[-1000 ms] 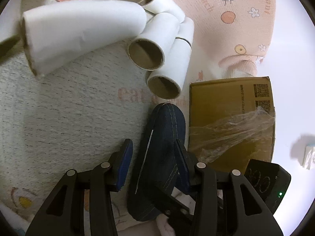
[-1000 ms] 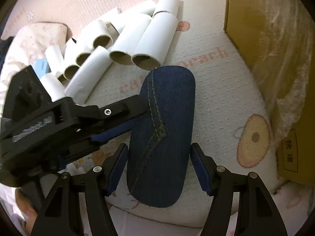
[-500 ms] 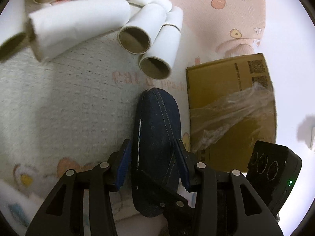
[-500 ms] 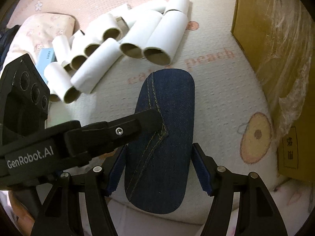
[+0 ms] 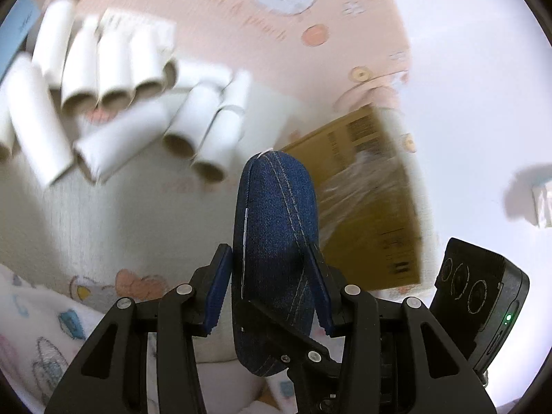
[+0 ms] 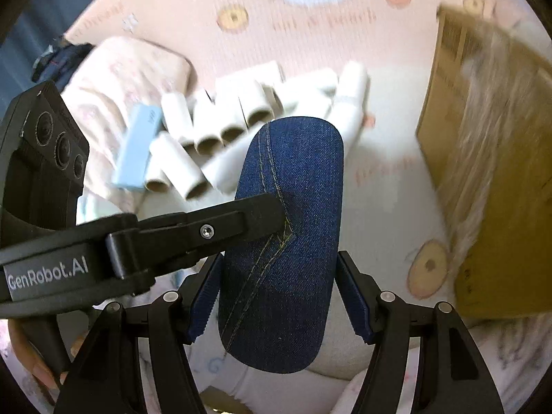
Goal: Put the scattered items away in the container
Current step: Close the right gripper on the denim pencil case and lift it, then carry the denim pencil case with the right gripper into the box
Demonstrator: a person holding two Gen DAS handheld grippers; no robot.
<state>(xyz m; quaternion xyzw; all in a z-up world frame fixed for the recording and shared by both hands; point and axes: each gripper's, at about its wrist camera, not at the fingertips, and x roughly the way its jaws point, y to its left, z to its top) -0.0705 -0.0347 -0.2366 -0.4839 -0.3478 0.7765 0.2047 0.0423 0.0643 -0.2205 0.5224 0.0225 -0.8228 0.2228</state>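
A blue denim case (image 5: 276, 214) is lifted above the blanket. My left gripper (image 5: 269, 286) is shut on its sides, and the case stands on edge between the pads. In the right wrist view the case (image 6: 293, 186) lies flat between the pads of my right gripper (image 6: 279, 303), which closes on both of its sides. The left gripper's finger (image 6: 207, 231) crosses over the case from the left. A brown cardboard box (image 5: 372, 200) with loose plastic film stands to the right; it also shows in the right wrist view (image 6: 496, 179).
Several white cardboard tubes (image 5: 114, 110) lie in a heap on the pink and white cartoon blanket (image 5: 269, 45); they also show in the right wrist view (image 6: 241, 117). A light blue flat box (image 6: 138, 148) lies beside them. A folded pink cloth (image 6: 117, 76) is at the left.
Both grippers have risen with the denim case in them, and the tubes and blanket now look farther away. The left gripper closed on the case. The views are blurred by motion.
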